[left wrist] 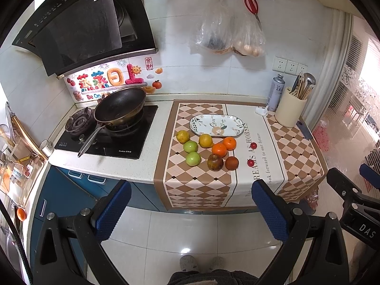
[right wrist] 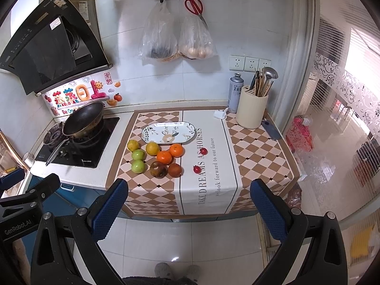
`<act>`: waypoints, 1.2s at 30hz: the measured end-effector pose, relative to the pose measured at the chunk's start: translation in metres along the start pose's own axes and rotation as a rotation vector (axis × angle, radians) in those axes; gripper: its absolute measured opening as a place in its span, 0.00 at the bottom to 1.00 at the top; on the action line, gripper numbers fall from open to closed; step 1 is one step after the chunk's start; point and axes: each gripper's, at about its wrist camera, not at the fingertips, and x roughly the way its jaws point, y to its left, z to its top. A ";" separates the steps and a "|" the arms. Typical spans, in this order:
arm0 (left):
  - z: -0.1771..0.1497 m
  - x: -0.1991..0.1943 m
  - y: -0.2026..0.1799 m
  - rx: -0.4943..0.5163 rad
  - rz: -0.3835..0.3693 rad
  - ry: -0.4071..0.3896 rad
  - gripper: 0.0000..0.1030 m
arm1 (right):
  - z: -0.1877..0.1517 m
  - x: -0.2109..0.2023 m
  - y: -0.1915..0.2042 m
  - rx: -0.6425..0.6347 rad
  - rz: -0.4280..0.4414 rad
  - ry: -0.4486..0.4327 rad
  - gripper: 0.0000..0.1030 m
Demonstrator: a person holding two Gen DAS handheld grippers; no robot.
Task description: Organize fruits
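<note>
Several fruits lie loose on the checkered cloth (left wrist: 197,187): two yellow citrus (left wrist: 205,140), two green apples (left wrist: 193,158), two oranges (left wrist: 219,149), a dark brown fruit (left wrist: 215,162) and a reddish one (left wrist: 231,163). Two small red fruits (right wrist: 203,151) sit to their right. Behind them rests an empty oval patterned plate (left wrist: 197,124) (right wrist: 148,131). My left gripper (left wrist: 190,211) hangs open in front of the counter, well short of the fruit. My right gripper (right wrist: 188,211) is open too, at the same distance, holding nothing.
A black wok (left wrist: 120,105) sits on the gas hob (left wrist: 133,147) at the left. A cream utensil holder (right wrist: 252,110) and a spray can (right wrist: 235,92) stand back right. Bags (right wrist: 177,38) and red scissors (right wrist: 193,6) hang on the wall. Tiled floor lies below; a person's slippers (left wrist: 188,262) show.
</note>
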 end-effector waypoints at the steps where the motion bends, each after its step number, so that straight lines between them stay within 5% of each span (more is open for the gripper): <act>1: 0.000 0.000 0.000 0.000 0.000 -0.001 1.00 | 0.000 0.001 0.000 0.001 0.001 0.001 1.00; 25: 0.000 0.002 0.003 -0.008 0.017 -0.019 1.00 | -0.005 -0.001 -0.013 0.046 0.034 -0.034 1.00; 36: 0.004 0.066 0.007 -0.039 0.213 -0.040 1.00 | -0.016 0.108 -0.027 0.075 0.112 0.079 1.00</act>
